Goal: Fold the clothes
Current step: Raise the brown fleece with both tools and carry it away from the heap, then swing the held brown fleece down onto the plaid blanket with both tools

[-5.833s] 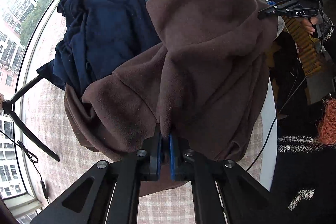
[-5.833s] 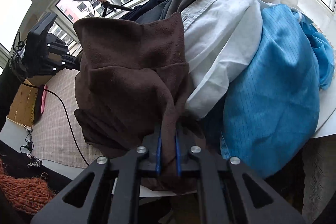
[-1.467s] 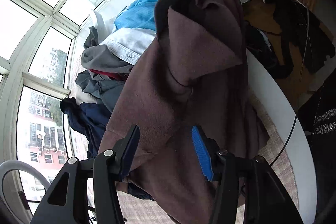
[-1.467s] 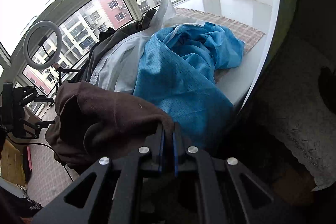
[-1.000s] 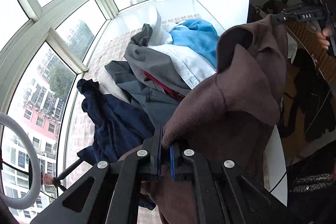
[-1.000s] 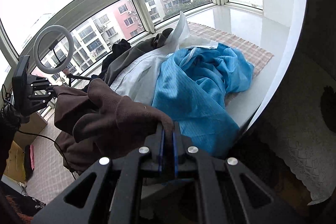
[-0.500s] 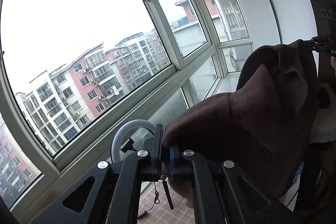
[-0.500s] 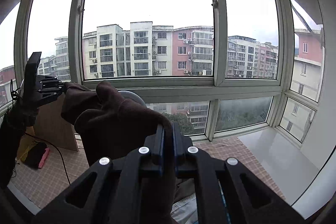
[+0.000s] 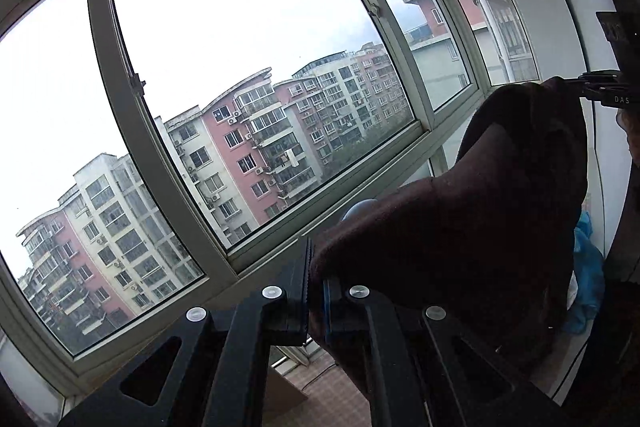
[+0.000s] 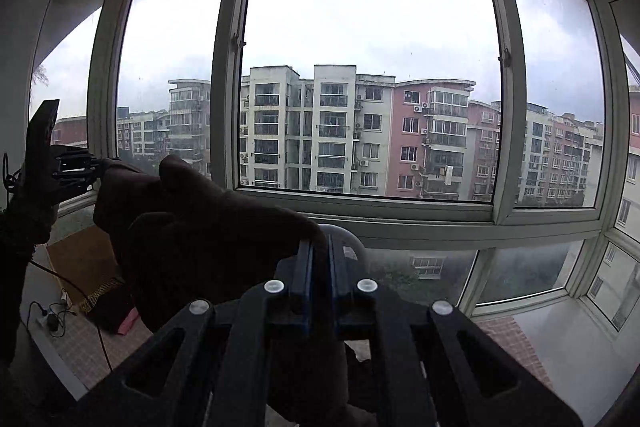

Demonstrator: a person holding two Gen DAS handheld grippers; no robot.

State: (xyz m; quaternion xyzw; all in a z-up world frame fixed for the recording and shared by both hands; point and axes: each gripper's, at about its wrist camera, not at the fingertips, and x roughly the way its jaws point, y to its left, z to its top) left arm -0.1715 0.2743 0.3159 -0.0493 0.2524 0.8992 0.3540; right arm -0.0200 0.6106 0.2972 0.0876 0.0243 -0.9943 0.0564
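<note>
A brown fleece garment (image 9: 480, 219) hangs in the air between both grippers, held up in front of the windows. My left gripper (image 9: 316, 287) is shut on one edge of it. At the far right of the left wrist view the right gripper (image 9: 576, 83) pinches the other edge. In the right wrist view my right gripper (image 10: 318, 259) is shut on the brown garment (image 10: 200, 227), which sags to the left toward the left gripper (image 10: 96, 167). The garment's lower part hangs below, out of sight.
Large window panes (image 10: 368, 67) fill both views, with apartment blocks outside. A blue garment (image 9: 588, 267) lies low at the right. A ring light (image 10: 344, 235) peeks behind my right fingers. A checked cloth (image 10: 516, 343) covers the ledge; cables and a plug strip (image 10: 52, 319) lie at the lower left.
Both grippers have risen and tipped up toward level, lifting the brown garment off the clothes pile. The views went from the pile on the ledge to the windows.
</note>
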